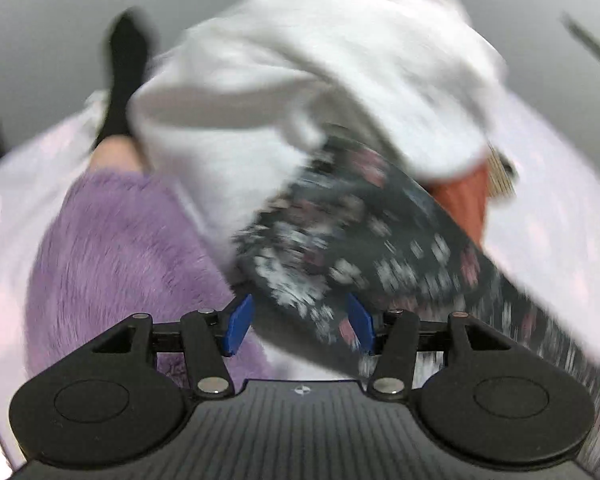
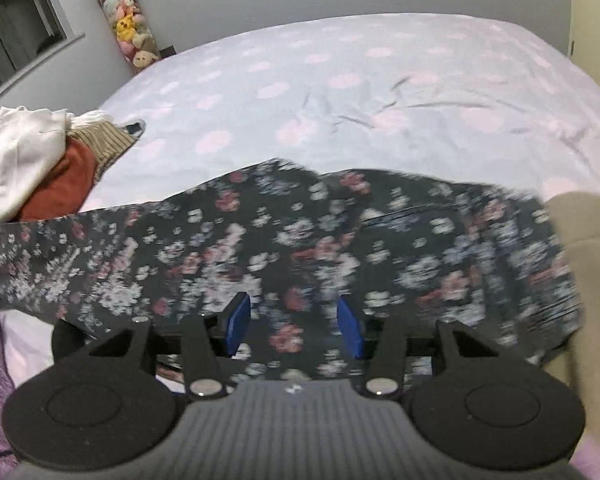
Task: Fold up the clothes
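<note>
Flowery cloth [image 2: 300, 240] on bed [image 2: 380, 80] — soft, light, floppy. Both claws, left [image 1: 298, 326] and right [image 2: 294, 330], spread apart over it — best pinch edge.

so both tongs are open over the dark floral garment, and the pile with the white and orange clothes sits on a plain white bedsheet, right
Not quite: the bedsheet is pale blue with pink spots, as the right wrist view shows. Otherwise yes: left tongs and right tongs are open over the floral garment, beside the pile.
</note>
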